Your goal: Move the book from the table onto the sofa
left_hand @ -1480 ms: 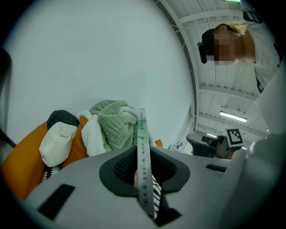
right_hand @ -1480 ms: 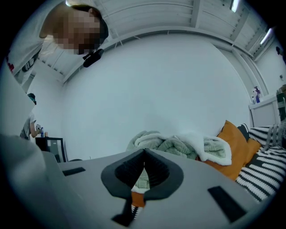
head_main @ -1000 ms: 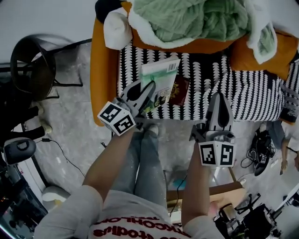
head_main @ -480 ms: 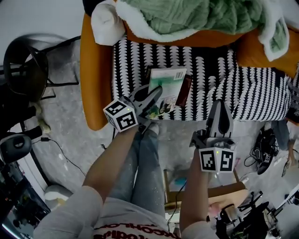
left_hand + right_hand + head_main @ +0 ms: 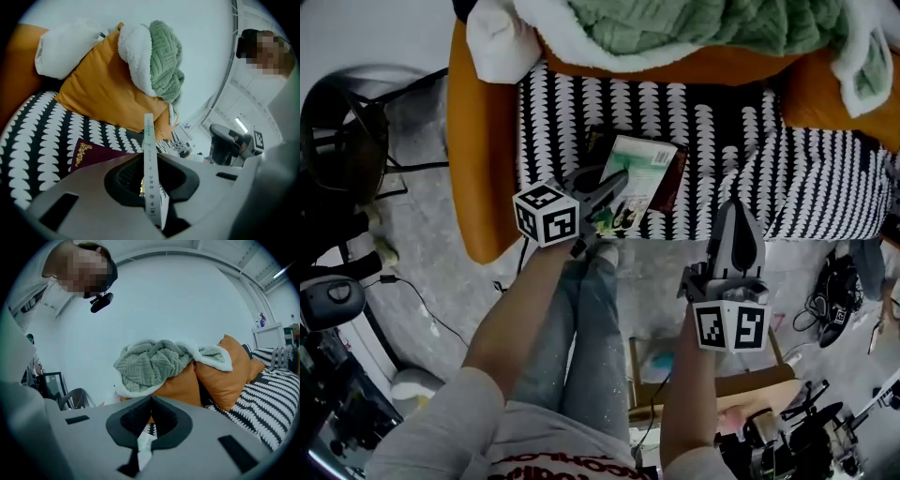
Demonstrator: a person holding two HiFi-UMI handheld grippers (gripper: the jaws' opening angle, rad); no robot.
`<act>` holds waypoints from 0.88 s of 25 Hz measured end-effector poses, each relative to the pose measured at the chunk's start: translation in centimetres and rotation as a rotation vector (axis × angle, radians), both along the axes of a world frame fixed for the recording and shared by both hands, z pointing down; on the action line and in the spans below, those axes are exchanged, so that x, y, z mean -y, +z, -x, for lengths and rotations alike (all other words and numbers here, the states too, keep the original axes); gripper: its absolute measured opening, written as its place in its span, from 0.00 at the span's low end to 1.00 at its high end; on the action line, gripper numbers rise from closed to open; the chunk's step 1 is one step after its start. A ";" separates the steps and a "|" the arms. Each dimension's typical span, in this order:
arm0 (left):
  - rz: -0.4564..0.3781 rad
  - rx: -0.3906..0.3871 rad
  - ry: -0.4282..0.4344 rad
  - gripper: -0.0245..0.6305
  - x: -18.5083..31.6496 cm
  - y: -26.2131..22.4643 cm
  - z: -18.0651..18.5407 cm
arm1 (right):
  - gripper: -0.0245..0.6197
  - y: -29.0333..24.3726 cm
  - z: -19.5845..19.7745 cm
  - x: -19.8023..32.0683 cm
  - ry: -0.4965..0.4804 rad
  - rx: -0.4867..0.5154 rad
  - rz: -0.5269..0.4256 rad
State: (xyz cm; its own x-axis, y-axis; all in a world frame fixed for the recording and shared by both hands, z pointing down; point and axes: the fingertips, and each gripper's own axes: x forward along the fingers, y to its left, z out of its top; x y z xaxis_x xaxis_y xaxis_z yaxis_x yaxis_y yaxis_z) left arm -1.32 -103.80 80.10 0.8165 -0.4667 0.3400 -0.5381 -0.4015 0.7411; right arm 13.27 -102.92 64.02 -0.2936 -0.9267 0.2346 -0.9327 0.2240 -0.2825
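- My left gripper point(image 5: 609, 187) point(image 5: 150, 178), left of centre in the head view, has its fingers point(image 5: 123, 180) clenched on the thin green-and-white paperback book point(image 5: 639, 173) point(image 5: 149, 154). They grip its lower left corner, and the book stands edge-on between them.
- The book is over the black-and-white patterned seat point(image 5: 562, 122) of the orange sofa point(image 5: 478, 169), near the front edge. I cannot tell whether it rests on the fabric.
- A flat maroon booklet with a gold emblem point(image 5: 673, 183) point(image 5: 91, 157) lies on the seat, showing at the book's right edge.
- My right gripper point(image 5: 737, 225) point(image 5: 150, 423), lower right of centre, is at the seat's front edge. Its fingers point(image 5: 133, 420) are pressed together, apart from the book.
- A green knitted blanket with white fleece lining point(image 5: 722, 23) is heaped on orange cushions point(image 5: 825, 94) along the top of the frame.
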 end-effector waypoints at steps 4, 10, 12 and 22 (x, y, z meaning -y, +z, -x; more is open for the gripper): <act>-0.022 0.091 0.003 0.15 0.6 0.6 0.9 | 0.08 -0.2 0.3 -0.2 0.002 0.011 0.005; -0.056 0.217 -0.012 0.15 1.7 2.4 0.8 | 0.08 0.4 0.2 0.0 -0.015 0.021 0.014; -0.055 0.241 -0.024 0.15 1.8 2.7 0.8 | 0.08 0.2 0.0 -0.2 -0.022 0.027 0.015; -0.082 0.409 -0.038 0.23 1.8 5.4 2.5 | 0.08 0.9 1.5 -1.6 -0.042 0.045 0.013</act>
State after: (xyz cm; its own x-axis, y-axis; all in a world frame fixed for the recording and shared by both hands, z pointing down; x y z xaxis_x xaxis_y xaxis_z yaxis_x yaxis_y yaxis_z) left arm -3.86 -105.62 85.48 0.6035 -0.5331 0.5930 -0.7971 -0.4242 0.4298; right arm 11.81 -101.30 64.87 -0.3424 -0.9104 0.2322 -0.9090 0.2584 -0.3271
